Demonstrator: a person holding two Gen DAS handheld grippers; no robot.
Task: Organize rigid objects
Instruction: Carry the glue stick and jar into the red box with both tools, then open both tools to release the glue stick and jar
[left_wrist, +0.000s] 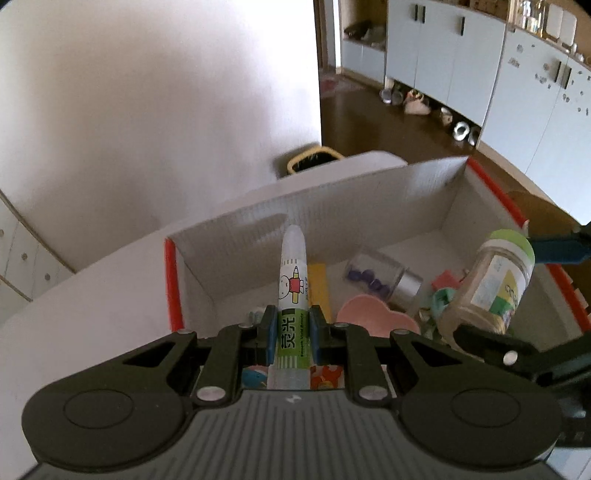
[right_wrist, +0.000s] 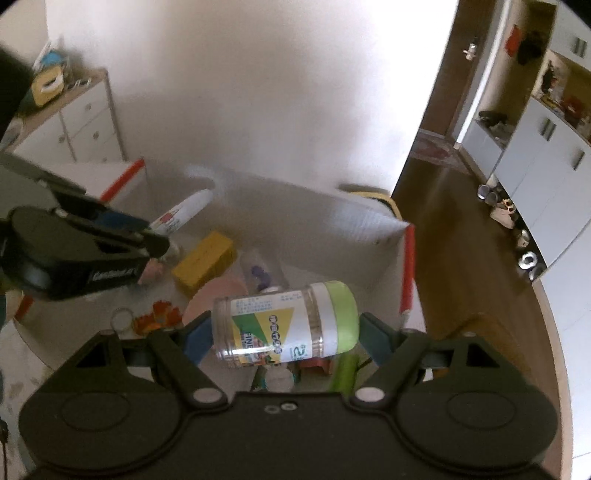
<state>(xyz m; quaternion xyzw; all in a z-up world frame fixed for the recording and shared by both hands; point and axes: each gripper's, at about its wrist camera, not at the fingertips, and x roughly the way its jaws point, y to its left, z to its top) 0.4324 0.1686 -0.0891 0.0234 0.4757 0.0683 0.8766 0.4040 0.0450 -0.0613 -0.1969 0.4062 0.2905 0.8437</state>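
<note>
A white corrugated cardboard box with red edge strips (left_wrist: 332, 199) sits open on the white table (left_wrist: 92, 295), and it is already crowded. On its floor lie a yellow rectangular block (right_wrist: 205, 260), a pink heart-shaped dish (left_wrist: 373, 317), and a clear cylindrical container with purple beads and a silver cap (left_wrist: 380, 278) tipped on its side, with small red and green bits beside them. Beyond the box's far wall a yellow-rimmed bin (left_wrist: 314, 159) stands on the brown floor, and pale blue cupboards (left_wrist: 461, 62) line the room with shoes beneath.

The left gripper (left_wrist: 292, 334) is clamped on a white-capped marker with a green label and a cartoon rabbit (left_wrist: 293, 291), its blue pads pressed to the barrel's sides; the capped tip points forward over the box's interior, above the yellow block.

The right gripper (right_wrist: 282, 338) is closed on a clear plastic jar with a light green lid and a yellow-and-green label (right_wrist: 284, 325), held sideways, one blue pad against its base and the other against the lid. The jar hangs over the right part of the box, above the clutter. Both grippers crowd the same opening, side by side.
</note>
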